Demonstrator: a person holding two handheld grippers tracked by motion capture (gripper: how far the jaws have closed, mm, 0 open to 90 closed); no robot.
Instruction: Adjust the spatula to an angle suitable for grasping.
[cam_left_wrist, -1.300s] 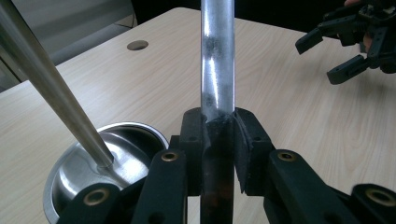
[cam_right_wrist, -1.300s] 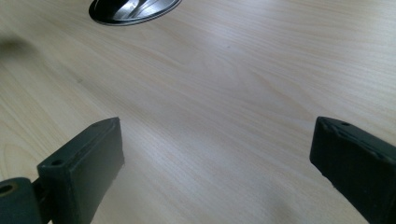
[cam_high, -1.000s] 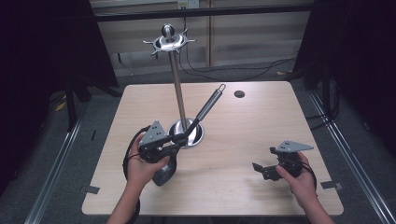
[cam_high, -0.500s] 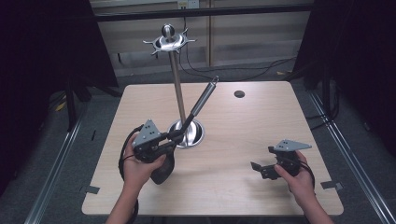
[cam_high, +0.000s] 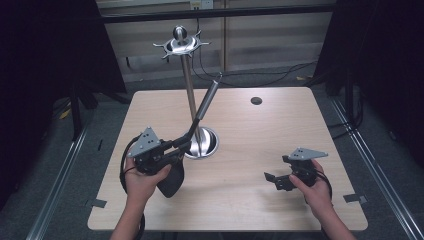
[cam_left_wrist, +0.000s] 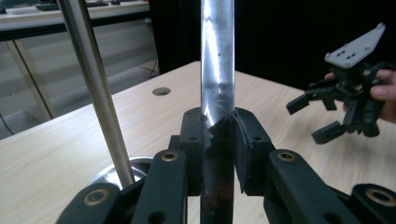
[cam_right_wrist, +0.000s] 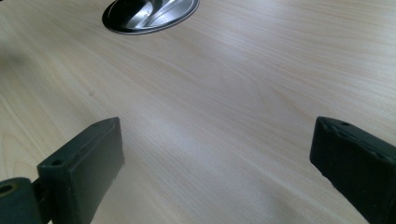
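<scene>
My left gripper (cam_high: 174, 146) is shut on a long utensil (cam_high: 206, 102) whose steel handle slants up and to the right, crossing in front of the stand's pole. In the left gripper view the jaws (cam_left_wrist: 218, 135) clamp that steel handle (cam_left_wrist: 217, 65) upright between the pads. The metal stand (cam_high: 188, 85) rises from a round shiny base (cam_high: 209, 145) at the table's middle and carries a ring of hooks (cam_high: 181, 46) on top. The pole (cam_left_wrist: 93, 88) stands just left of the held handle. My right gripper (cam_high: 275, 181) is open and holds nothing, low over the table's front right.
The wooden table (cam_high: 280, 130) has a small dark hole (cam_high: 256, 100) at the back right. The stand's base (cam_right_wrist: 149, 14) lies ahead of the right gripper (cam_right_wrist: 217, 163). The other hand's open gripper (cam_left_wrist: 327, 116) is off to the right. Dark floor and cables surround the table.
My left gripper has shifted left with the utensil, and the handle's tip has swung left and more upright, closer to the pole. The right gripper has hardly moved.
</scene>
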